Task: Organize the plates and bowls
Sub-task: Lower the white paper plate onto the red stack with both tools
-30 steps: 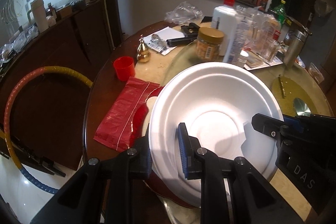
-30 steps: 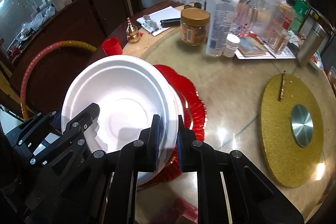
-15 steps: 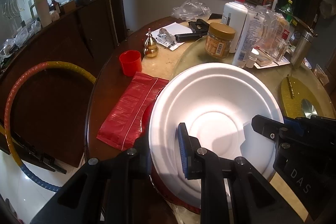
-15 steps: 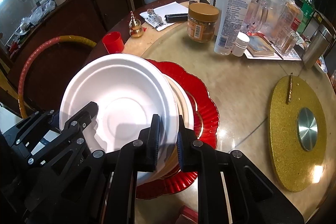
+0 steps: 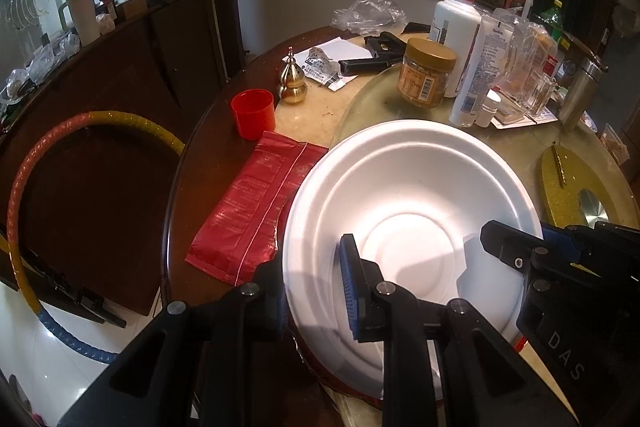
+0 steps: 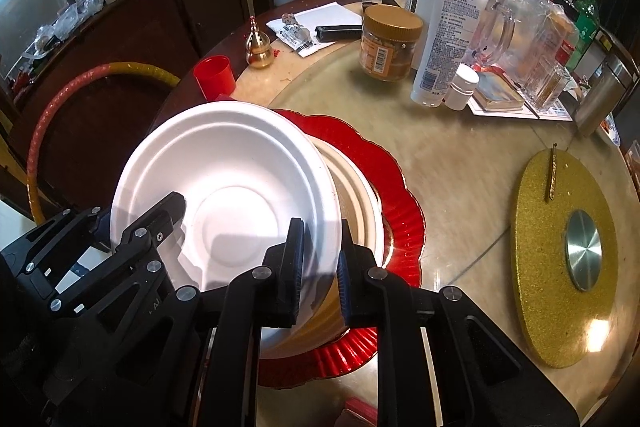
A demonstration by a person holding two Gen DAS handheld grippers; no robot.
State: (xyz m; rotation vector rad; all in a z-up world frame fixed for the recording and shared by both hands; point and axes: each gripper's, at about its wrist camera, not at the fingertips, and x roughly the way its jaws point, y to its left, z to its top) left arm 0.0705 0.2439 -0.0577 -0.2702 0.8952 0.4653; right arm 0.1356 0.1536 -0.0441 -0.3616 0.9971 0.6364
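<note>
Grippers first: the left gripper [image 5: 312, 291] is clamped on the near-left rim of the white bowl [image 5: 404, 211], one finger inside the rim and the other beneath it. The right gripper [image 6: 318, 267] pinches the bowl's near-right rim in the same way. Held so, the bowl hangs tilted over a cream bowl [image 6: 360, 195] that sits on the red plate [image 6: 396, 179], offset toward the left and not nested.

Risks, as I judge them: the thin rim may flex or crack if the two grips pull unevenly, and one pad slipping would swing the bowl off the other. Lowered while offset, it could catch the cream bowl's edge and shove the stack toward the table [image 6: 440, 147] edge. The red cup [image 5: 253, 113] and red packet [image 5: 256, 207] lie just left, within reach of a swing.
</note>
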